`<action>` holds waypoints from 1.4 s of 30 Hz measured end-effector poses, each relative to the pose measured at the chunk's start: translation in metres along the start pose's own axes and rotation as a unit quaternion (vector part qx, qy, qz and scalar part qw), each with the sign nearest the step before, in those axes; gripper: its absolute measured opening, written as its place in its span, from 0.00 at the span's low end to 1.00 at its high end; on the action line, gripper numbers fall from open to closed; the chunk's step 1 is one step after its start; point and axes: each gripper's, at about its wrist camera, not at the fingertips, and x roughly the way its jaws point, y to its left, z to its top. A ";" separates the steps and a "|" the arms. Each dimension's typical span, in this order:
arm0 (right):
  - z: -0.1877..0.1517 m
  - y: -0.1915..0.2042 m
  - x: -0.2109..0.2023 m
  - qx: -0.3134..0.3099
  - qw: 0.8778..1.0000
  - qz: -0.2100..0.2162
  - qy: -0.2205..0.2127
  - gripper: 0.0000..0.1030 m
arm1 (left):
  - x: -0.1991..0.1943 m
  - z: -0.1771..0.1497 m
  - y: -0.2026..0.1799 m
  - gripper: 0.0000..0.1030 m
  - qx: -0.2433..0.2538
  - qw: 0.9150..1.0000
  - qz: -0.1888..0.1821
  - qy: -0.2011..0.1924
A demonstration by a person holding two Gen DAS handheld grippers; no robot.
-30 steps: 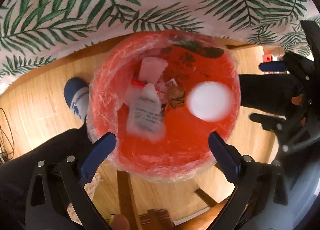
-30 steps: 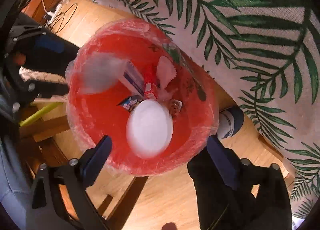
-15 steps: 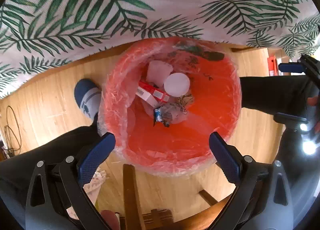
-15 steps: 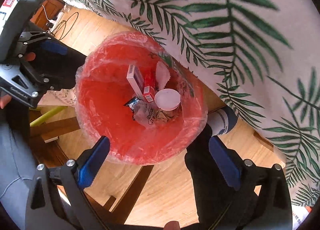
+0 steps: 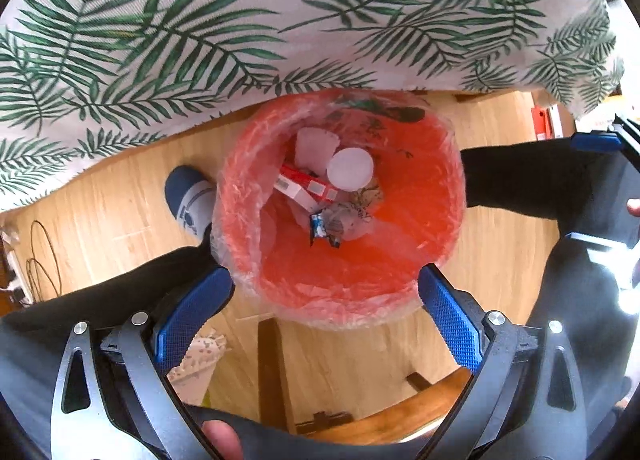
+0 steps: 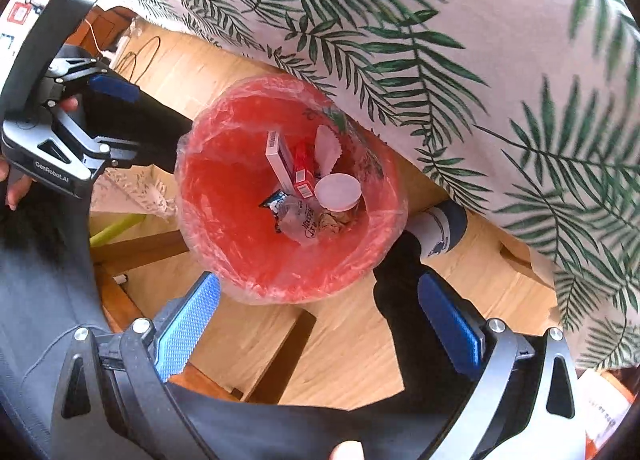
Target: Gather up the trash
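While I hold both grippers (left point(image 5: 326, 300), right point(image 6: 318, 318)) wide and empty above the red bin point(image 5: 448, 220), a careless descent could snag its liner

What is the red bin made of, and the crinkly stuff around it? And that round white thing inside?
The red bin looks like smooth plastic: even, bright colour. The liner seems to be thin clear plastic film, wrinkled and shiny over the rim. The round white lid looks like matte plastic, though it could be coated paper. The red-and-white box beside it appears to be printed cardboard, with flat faces and a barcode.
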 end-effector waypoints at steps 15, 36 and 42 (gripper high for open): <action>-0.025 0.015 -0.070 0.056 0.995 -0.015 -0.085 0.95 | -0.066 -0.022 -0.020 0.94 0.019 0.999 0.012 -0.034; -0.063 0.066 -0.171 0.065 0.979 -0.040 -0.191 0.95 | -0.175 -0.064 -0.037 0.94 0.012 0.991 0.005 -0.133; -0.077 0.080 -0.193 0.077 0.967 -0.058 -0.236 0.95 | -0.201 -0.076 -0.037 0.94 0.000 0.986 0.003 -0.169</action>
